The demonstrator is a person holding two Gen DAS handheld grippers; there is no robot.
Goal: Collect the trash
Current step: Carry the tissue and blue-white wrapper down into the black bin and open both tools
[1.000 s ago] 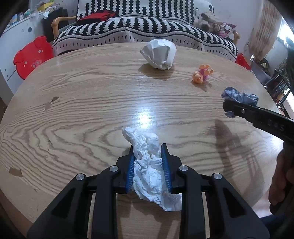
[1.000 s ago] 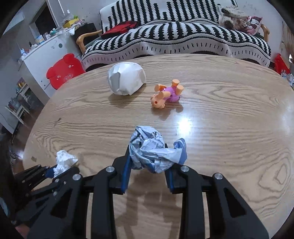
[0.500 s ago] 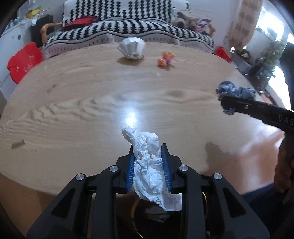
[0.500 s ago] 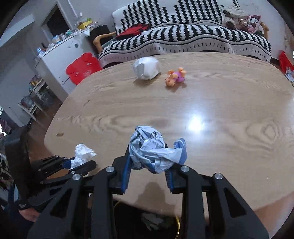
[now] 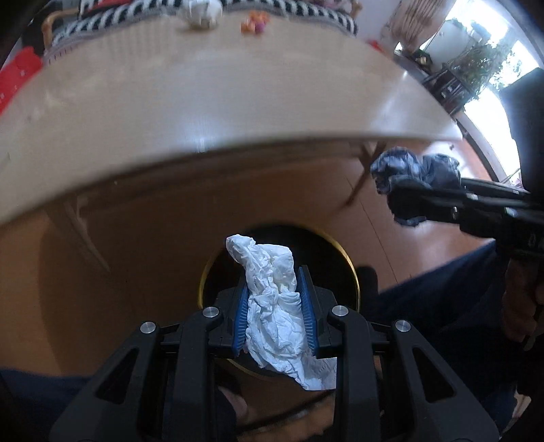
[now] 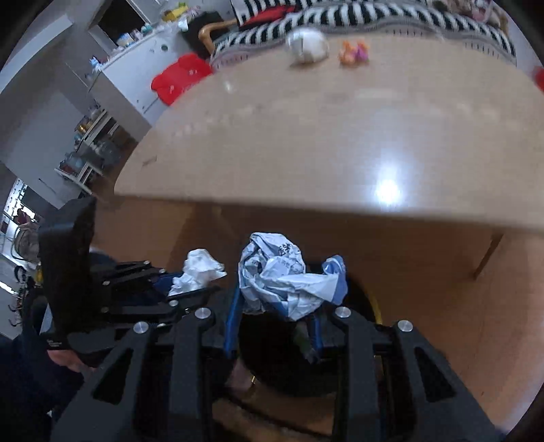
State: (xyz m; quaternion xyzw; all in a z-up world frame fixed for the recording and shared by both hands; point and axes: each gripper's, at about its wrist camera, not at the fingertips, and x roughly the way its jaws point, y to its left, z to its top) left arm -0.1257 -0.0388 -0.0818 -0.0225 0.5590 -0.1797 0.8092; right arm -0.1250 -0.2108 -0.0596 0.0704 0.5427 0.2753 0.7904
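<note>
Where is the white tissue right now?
In the left wrist view, the white tissue is clamped in the left gripper, directly above the dark bin below the table edge.

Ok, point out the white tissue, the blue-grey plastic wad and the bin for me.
white tissue point(image 5: 272, 299), left wrist view, on its crumpled middle between the pads.
blue-grey plastic wad point(image 6: 285, 275), right wrist view, on its bunched centre.
bin point(image 5: 352, 268), left wrist view, on the gold rim at its right side.

An orange toy point(image 6: 353, 52) lies on the wooden table point(image 6: 340, 136) before a striped sofa point(image 6: 374, 17).
</note>
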